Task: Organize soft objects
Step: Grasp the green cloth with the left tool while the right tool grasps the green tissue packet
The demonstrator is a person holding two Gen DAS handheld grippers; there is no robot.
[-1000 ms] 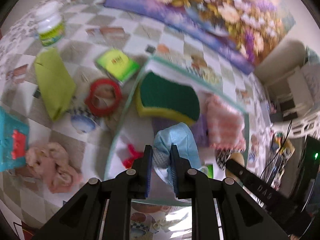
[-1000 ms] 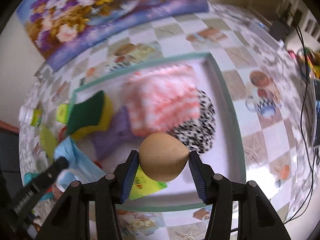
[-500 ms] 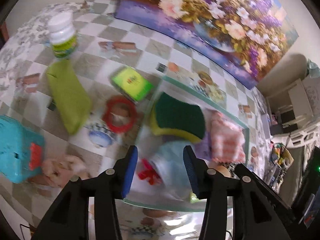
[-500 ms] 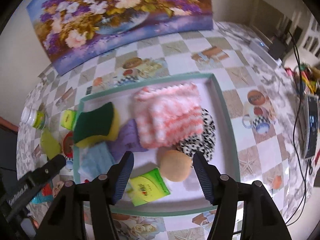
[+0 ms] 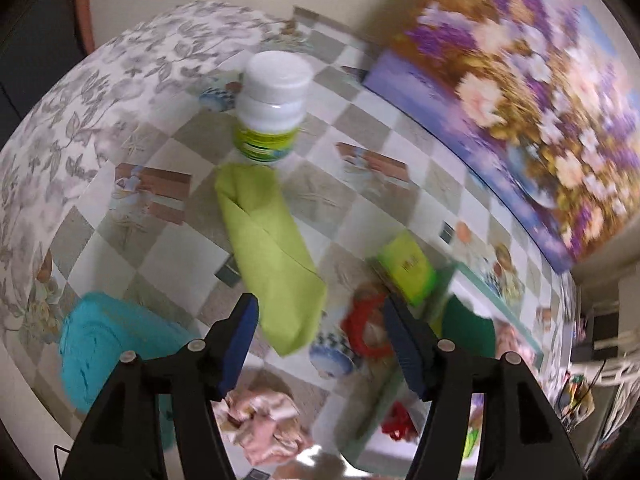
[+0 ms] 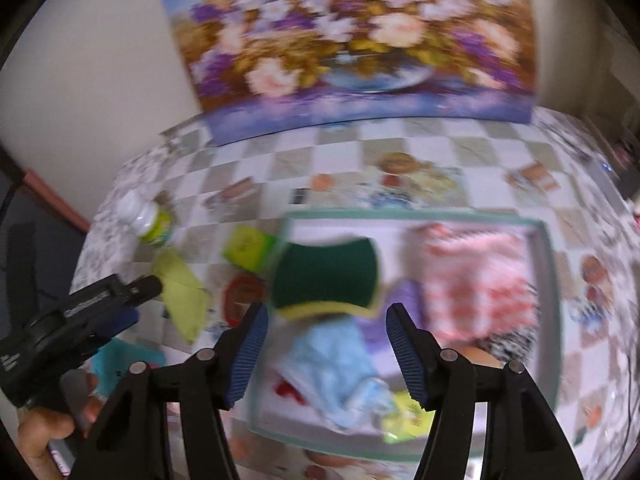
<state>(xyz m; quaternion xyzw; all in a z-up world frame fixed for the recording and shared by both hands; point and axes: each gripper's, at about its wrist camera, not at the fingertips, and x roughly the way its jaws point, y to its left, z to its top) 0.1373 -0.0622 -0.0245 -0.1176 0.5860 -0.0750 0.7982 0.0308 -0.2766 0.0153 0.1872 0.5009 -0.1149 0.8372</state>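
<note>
Both claws hang spread and empty: the left claw (image 5: 320,336) has just been opening, aimed at the green cloth (image 5: 268,248) at twelve o'clock on the table (image 5: 160,240); the right claw (image 6: 324,344) hovers over the tray (image 6: 548,280), where sorted soft things lie.

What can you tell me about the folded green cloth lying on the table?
The green cloth is lime-coloured, thin and soft-looking, folded into a long narrow strip with a diagonal crease. It lies flat on the checked tablecloth, outside the tray. Its far end reaches the base of the white bottle; whether they touch is unclear. Its near end lies beside a red ring.
</note>
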